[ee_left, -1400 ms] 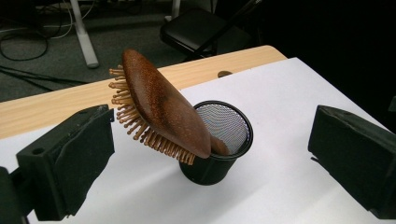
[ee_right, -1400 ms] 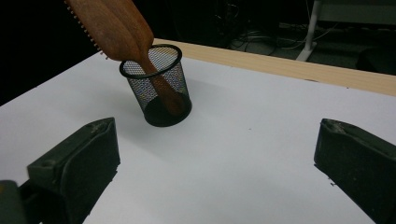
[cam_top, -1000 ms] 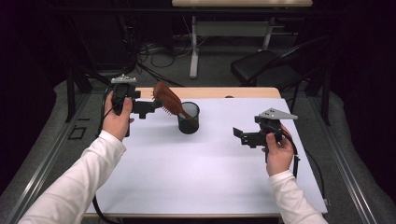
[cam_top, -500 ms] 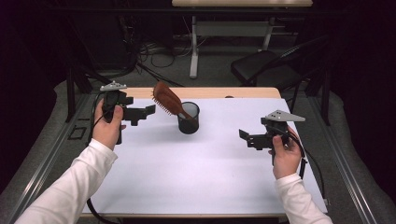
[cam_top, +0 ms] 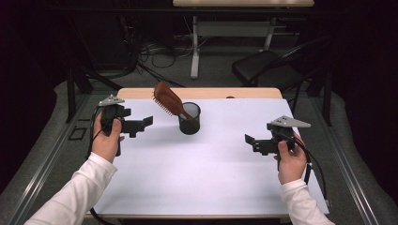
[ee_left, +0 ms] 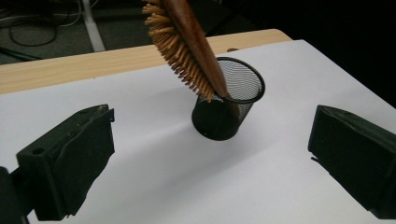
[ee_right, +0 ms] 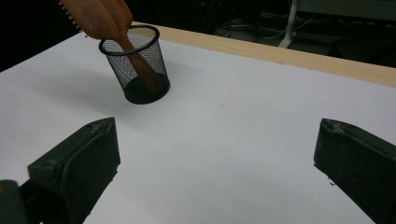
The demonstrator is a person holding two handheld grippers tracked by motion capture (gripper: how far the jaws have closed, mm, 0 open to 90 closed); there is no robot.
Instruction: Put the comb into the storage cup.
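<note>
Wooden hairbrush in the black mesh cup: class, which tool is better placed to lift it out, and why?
Probably the left tool: open, and nearer the wooden hairbrush, whose head leans toward it from the black mesh cup. The right tool sits farther off.

- No text, label, brand, number or sign can be read in any of the views.

Overhead plus two low gripper views
</note>
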